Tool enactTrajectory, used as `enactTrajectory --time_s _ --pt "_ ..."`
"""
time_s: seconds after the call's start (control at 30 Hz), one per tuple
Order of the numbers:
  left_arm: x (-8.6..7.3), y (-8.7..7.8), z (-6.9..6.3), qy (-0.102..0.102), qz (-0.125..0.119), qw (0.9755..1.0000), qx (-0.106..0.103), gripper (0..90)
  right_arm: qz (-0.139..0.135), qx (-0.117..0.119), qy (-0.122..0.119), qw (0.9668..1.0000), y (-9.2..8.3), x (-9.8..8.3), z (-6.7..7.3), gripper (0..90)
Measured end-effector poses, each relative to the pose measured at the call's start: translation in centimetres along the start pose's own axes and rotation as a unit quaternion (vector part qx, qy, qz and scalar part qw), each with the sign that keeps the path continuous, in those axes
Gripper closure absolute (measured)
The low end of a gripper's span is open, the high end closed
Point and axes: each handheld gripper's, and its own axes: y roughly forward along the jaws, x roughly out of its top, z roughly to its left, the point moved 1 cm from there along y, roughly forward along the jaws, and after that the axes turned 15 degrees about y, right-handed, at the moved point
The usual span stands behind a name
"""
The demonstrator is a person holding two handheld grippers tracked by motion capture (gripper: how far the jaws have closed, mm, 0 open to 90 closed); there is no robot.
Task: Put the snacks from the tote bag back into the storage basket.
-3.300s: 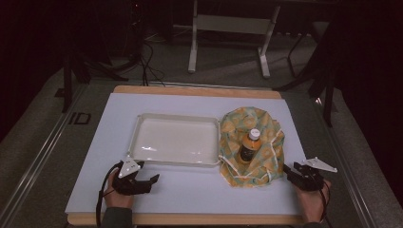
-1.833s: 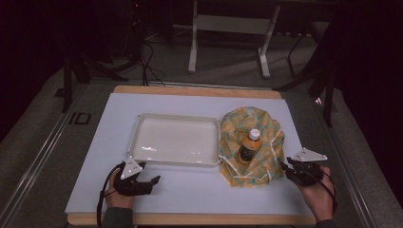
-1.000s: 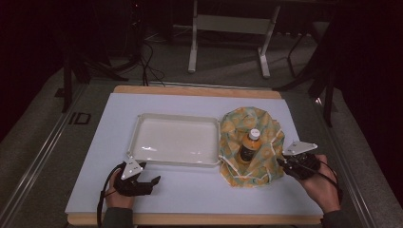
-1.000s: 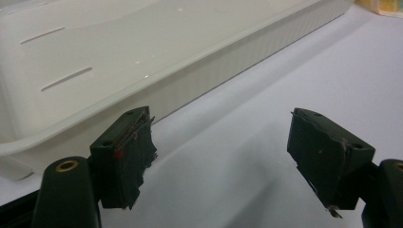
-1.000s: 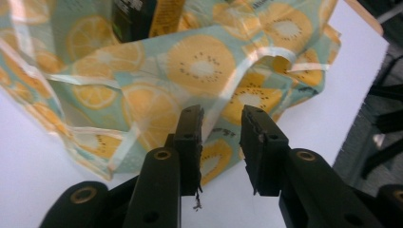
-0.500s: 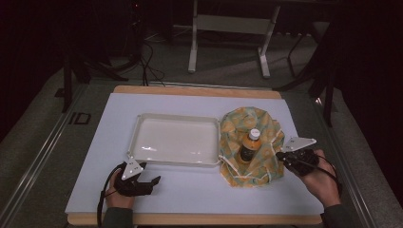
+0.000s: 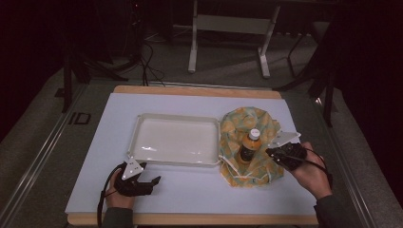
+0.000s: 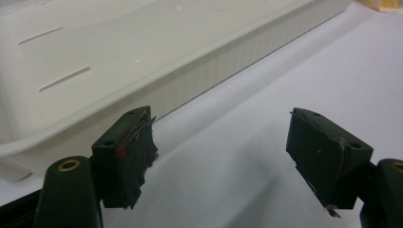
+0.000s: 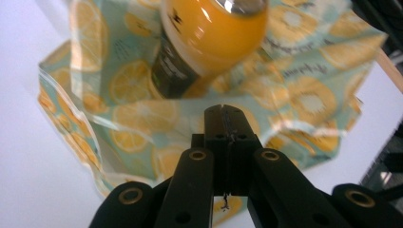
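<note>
— How far along?

— Barely started, by the look of it. Bottle (image 7: 248,146) of orange drink upright in the middle of the lemon-print bag (image 7: 263,124), right of the white tray (image 7: 174,141), on the tabletop (image 7: 199,192). Tray bare. Nothing lifted, nothing moved into the tray yet.

— And the bag itself?

— Slumped open around the bottle, folds spread flat on all sides, white drawstring loose along the near edge. Likely left to do: gather or grip the bag, or free the bottle from it; cannot tell which from here.

— Right tongs?

— Right tongs (image 7: 275,153) at the right edge of the bag, just beside the bottle, hand low over the near right of the tabletop, wrist angled inward and to the left. In the right gripper view, both jaws pressed together, tip over the bag's fabric (image 9: 142,114), bottle (image 9: 209,38) just beyond. Pinching a fold or merely resting above it: cannot tell.

— Left tongs?

— Left tongs (image 7: 148,183) parked near the near left corner of the tray, resting low on the tabletop, pointing right. In the left gripper view, the 2 jaws spread wide, nothing between them, tray wall (image 8: 199,71) just ahead.
</note>
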Motion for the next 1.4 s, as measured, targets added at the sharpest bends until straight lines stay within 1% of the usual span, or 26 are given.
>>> enactTrajectory --time_s 0.07,0.17,0.3,0.43,0.57,0.7,0.83,0.93,1.1,1.3,1.37,1.4 --pt "0.0 0.0 0.0 0.000 -0.001 1.0000 0.000 24.4 0.003 0.001 -0.010 0.9999 0.4 0.3 0.3 89.8" --pt "0.0 0.0 0.0 0.000 0.000 1.0000 -0.001 24.5 0.003 0.001 -0.013 0.9999 1.0 0.7 0.5 89.8" --pt "0.0 0.0 0.0 0.001 0.000 1.0000 -0.001 24.4 0.004 0.002 -0.011 0.9999 1.4 1.0 0.7 89.9" --pt "0.0 0.0 0.0 0.002 0.000 1.0000 -0.002 24.4 0.009 0.000 -0.013 0.9999 2.0 1.3 0.8 89.9" --pt "0.0 0.0 0.0 0.001 0.001 1.0000 -0.002 24.4 0.007 0.007 -0.012 0.9999 2.2 1.4 0.9 89.9" --pt "0.0 0.0 0.0 0.002 0.001 1.0000 -0.002 24.4 0.011 0.009 -0.021 0.9997 2.3 1.6 1.2 89.8" --pt "0.0 0.0 0.0 0.001 0.000 1.0000 -0.002 24.4 0.015 0.019 -0.033 0.9992 1.8 1.8 1.1 87.4" --pt "0.0 0.0 0.0 0.002 0.000 1.0000 -0.002 24.4 0.023 0.020 -0.044 0.9986 1.2 2.2 1.1 85.5" --pt "0.0 0.0 0.0 0.003 0.001 1.0000 -0.002 24.4 0.039 0.023 -0.071 0.9965 0.5 3.1 1.1 83.0" --pt "0.0 0.1 0.0 0.002 0.001 1.0000 -0.002 24.5 0.047 0.022 -0.083 0.9951 -0.2 4.2 0.8 79.4" --pt "0.0 0.1 0.0 0.001 0.001 1.0000 -0.002 24.4 0.048 0.022 -0.082 0.9952 -0.3 4.3 0.8 78.7" --pt "0.0 0.1 0.0 0.001 0.000 1.0000 -0.002 24.4 0.053 0.024 -0.088 0.9944 -0.4 4.7 0.6 77.9"
